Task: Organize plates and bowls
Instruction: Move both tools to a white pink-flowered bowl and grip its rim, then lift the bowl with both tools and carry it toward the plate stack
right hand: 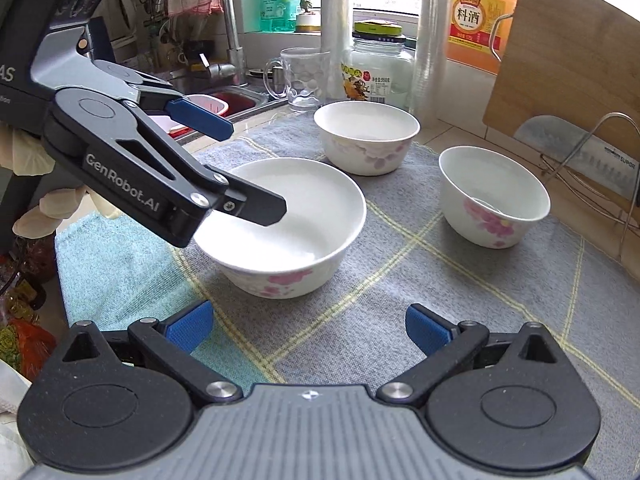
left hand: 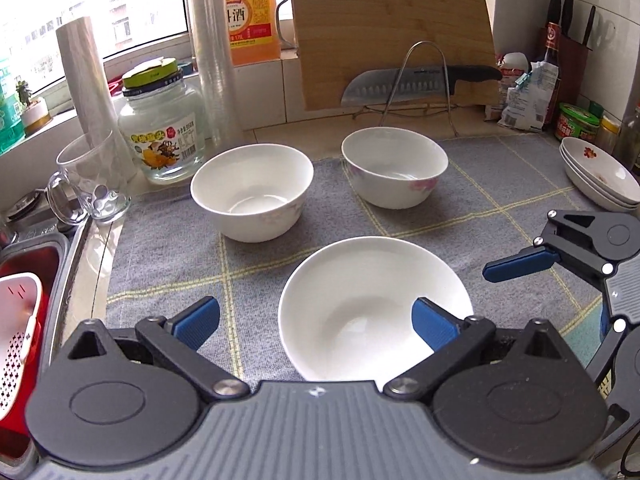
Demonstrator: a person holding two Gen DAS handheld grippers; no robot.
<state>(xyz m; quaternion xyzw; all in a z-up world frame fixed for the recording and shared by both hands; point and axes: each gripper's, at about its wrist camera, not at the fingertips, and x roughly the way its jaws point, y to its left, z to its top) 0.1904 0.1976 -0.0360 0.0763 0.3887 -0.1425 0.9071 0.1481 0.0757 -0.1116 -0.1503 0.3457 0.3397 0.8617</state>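
Three white bowls with pink flowers stand on a grey checked cloth (left hand: 168, 240). The nearest bowl (left hand: 360, 300) (right hand: 304, 216) has my left gripper (left hand: 316, 320) (right hand: 254, 168) open across its rim, one finger inside and the other outside. The other two bowls (left hand: 252, 190) (left hand: 394, 166) stand farther back, also visible from the right wrist (right hand: 366, 136) (right hand: 494, 196). My right gripper (right hand: 308, 328) (left hand: 560, 292) is open and empty, low over the cloth just short of the nearest bowl. A stack of shallow plates (left hand: 600, 176) sits at the far right.
A glass mug (left hand: 90, 184) and a jar (left hand: 162, 128) stand at the cloth's left back corner. Behind the bowls, a cutting board (left hand: 392, 28) and a knife (left hand: 404, 84) rest on a wire rack. The sink (right hand: 236, 98) with a red basin lies to the left.
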